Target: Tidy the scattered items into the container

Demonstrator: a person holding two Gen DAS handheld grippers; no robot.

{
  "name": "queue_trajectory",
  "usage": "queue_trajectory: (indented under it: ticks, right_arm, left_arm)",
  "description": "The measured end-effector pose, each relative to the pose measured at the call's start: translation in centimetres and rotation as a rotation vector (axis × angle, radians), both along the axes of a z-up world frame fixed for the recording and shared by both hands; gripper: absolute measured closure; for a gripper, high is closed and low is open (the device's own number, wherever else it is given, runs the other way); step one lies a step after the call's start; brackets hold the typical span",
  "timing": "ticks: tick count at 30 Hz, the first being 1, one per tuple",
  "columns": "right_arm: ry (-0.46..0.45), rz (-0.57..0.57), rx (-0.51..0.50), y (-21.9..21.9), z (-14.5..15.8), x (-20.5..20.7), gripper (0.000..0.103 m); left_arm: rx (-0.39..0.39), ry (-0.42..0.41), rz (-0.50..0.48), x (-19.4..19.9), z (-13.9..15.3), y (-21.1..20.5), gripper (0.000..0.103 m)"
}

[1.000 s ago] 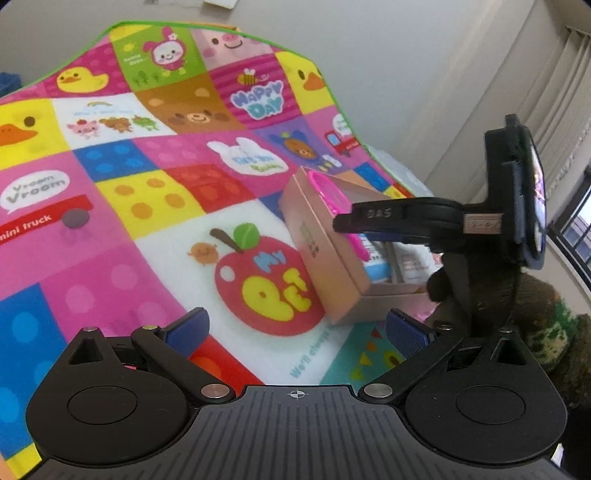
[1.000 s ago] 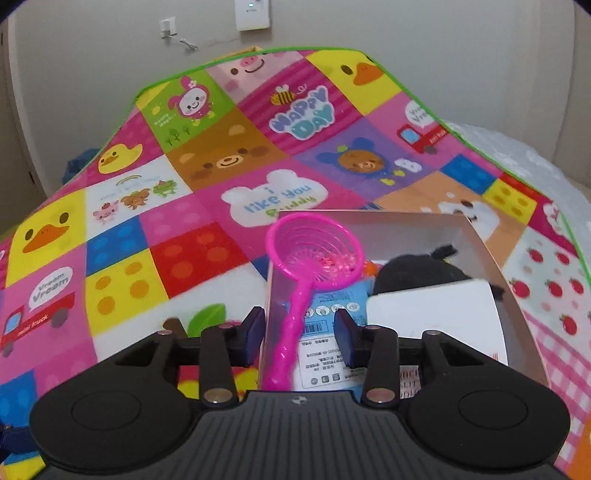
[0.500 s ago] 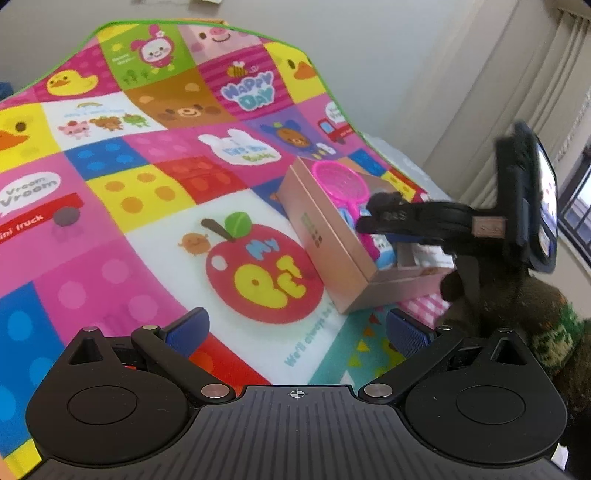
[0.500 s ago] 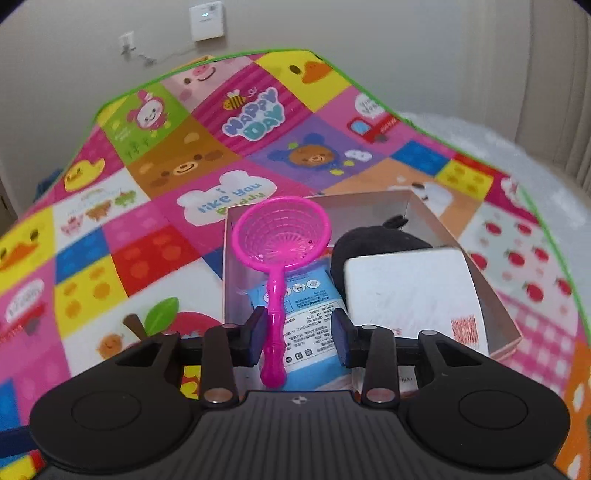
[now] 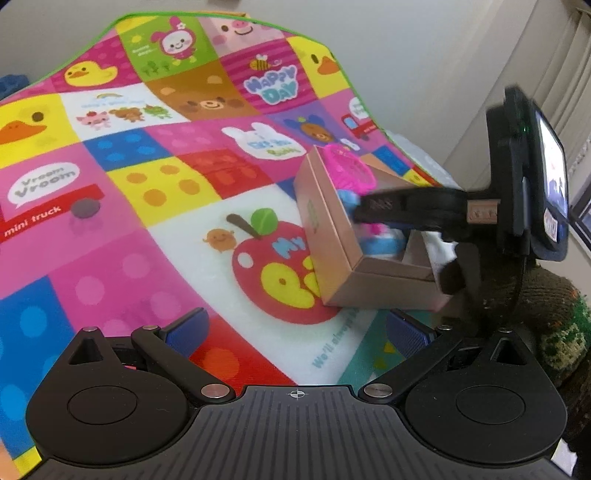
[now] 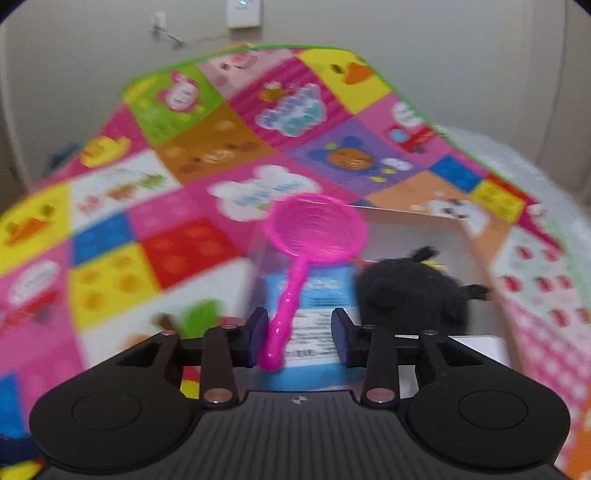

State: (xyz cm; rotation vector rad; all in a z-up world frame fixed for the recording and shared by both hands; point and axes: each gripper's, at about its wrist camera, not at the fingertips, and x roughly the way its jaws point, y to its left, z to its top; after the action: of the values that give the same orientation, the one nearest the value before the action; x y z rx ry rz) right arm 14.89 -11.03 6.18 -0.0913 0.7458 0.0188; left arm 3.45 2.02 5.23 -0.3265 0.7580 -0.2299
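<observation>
Right gripper (image 6: 299,338) held over box (image 5: 334,251) at 3 o'clock on play mat (image 5: 129,206). Pink net (image 6: 316,230) between fingers, handle against left pad; firm grasp cannot be told. Probably lowered for deposit beside blue packet (image 6: 317,291), black plush (image 6: 412,293). Left gripper (image 5: 295,328) released, empty.

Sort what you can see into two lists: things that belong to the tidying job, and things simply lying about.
Part of the job:
- box
- pink net scoop, between the right gripper fingers
- blue packet, in the box
- black plush toy, in the box

Just lying about:
- play mat
- wall switch
- left gripper, open, empty
</observation>
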Motion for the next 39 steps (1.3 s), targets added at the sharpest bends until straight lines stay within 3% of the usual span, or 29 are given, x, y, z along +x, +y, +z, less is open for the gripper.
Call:
queue_trajectory:
  ticks: [3, 6, 8, 10, 12, 24, 26, 28, 30, 32, 37, 39]
  right_arm:
    - [-0.008, -0.076, -0.022, -1.8, 0.2, 0.2, 0.067]
    - [-0.036, -0.047, 0.126, -4.5, 2.5, -0.7, 0.064]
    - [-0.082, -0.035, 0.207, -6.6, 4.8, -2.2, 0.049]
    - [-0.146, -0.054, 0.201, -8.4, 6.9, -4.3, 0.031]
    - [-0.158, -0.075, 0.172, -9.9, 7.7, -5.8, 0.028]
    - [-0.016, -0.131, 0.018, -8.9, 0.3, -3.8, 0.024]
    - [-0.029, -0.114, -0.001, -8.8, 0.5, -4.3, 0.027]
    - [-0.041, -0.096, -0.007, -8.9, 0.9, -4.9, 0.042]
    - [-0.056, -0.075, -0.013, -8.8, 1.3, -5.2, 0.049]
    - [-0.107, -0.069, -0.091, -7.8, 1.8, -5.6, 0.053]
    - [-0.133, -0.021, -0.263, -4.9, 1.6, -5.4, 0.088]
    - [-0.138, -0.016, -0.328, -3.7, 1.3, -5.1, 0.091]
  left_arm:
    - [0.002, 0.002, 0.003, 0.0, 0.0, 0.0, 0.000]
    - [0.002, 0.006, 0.005, 0.1, 0.0, 0.1, 0.000]
    - [0.001, 0.009, 0.009, 0.1, 0.0, 0.2, 0.000]
    - [-0.006, 0.013, 0.011, 0.2, -0.1, 0.2, 0.000]
    - [-0.012, 0.014, -0.001, 0.1, 0.0, 0.0, 0.000]
    - [0.053, -0.021, -0.140, -1.2, 0.3, -3.5, 0.000]
    - [0.054, -0.011, -0.137, -1.0, 0.0, -3.5, 0.000]
    - [0.050, 0.004, -0.135, -0.8, -0.3, -3.5, 0.000]
    - [0.047, 0.017, -0.136, -0.8, -0.5, -3.5, 0.000]
    - [0.049, 0.018, -0.139, -0.8, -0.5, -3.5, 0.000]
    - [0.044, 0.013, -0.129, -0.9, -0.3, -3.4, 0.000]
    - [0.045, 0.017, -0.123, -0.8, -0.3, -3.4, 0.000]
